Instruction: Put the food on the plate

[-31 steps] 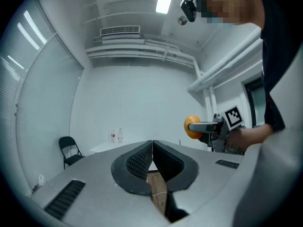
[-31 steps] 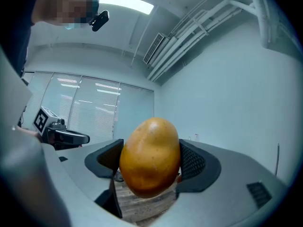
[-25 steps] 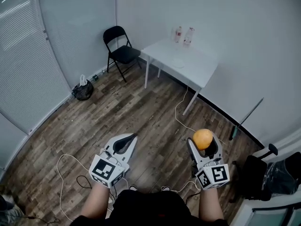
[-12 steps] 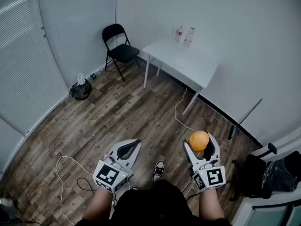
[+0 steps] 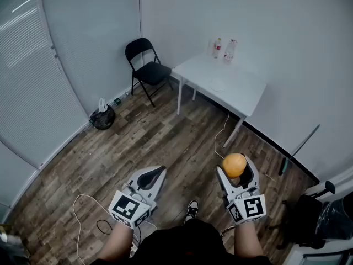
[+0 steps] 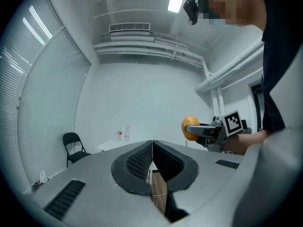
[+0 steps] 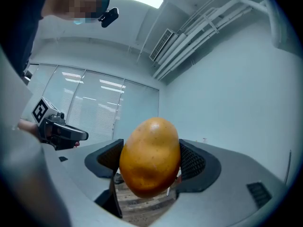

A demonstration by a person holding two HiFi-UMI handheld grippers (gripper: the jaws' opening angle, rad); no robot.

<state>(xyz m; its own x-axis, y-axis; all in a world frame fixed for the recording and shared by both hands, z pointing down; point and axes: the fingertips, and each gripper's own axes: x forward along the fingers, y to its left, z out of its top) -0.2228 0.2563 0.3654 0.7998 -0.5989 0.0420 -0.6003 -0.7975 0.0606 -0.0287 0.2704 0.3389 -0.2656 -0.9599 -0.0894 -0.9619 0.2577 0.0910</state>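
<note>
Head view: the right gripper (image 5: 236, 170) is clamped on a potato (image 5: 234, 164), held in the air over the wood floor (image 5: 160, 137), in front of the person's body. The left gripper (image 5: 156, 171) is level with it, jaws pressed together and nothing in them. The white bench (image 5: 242, 95) stands against the far wall, well apart from both grippers. Two bottles (image 5: 223, 48) stand at its back edge. A pale round plate (image 5: 218, 85) sits mid-top, though it is faint and hard to make out. A black folding chair (image 5: 148, 70) stands left of the bench, and a dark bag (image 5: 103, 117) lies by the blinds. Cables run across the floor.

Left gripper view: the jaw pads meet along one line with no gap and nothing between them. The right gripper and the potato show off to the right, at about the same height. The chair, bench and bottles are small in the background.

Right gripper view: the potato fills the middle, pinched on both sides by the ribbed pads and standing roughly upright. It sticks out above and below the jaws. The left gripper shows at the left edge.
</note>
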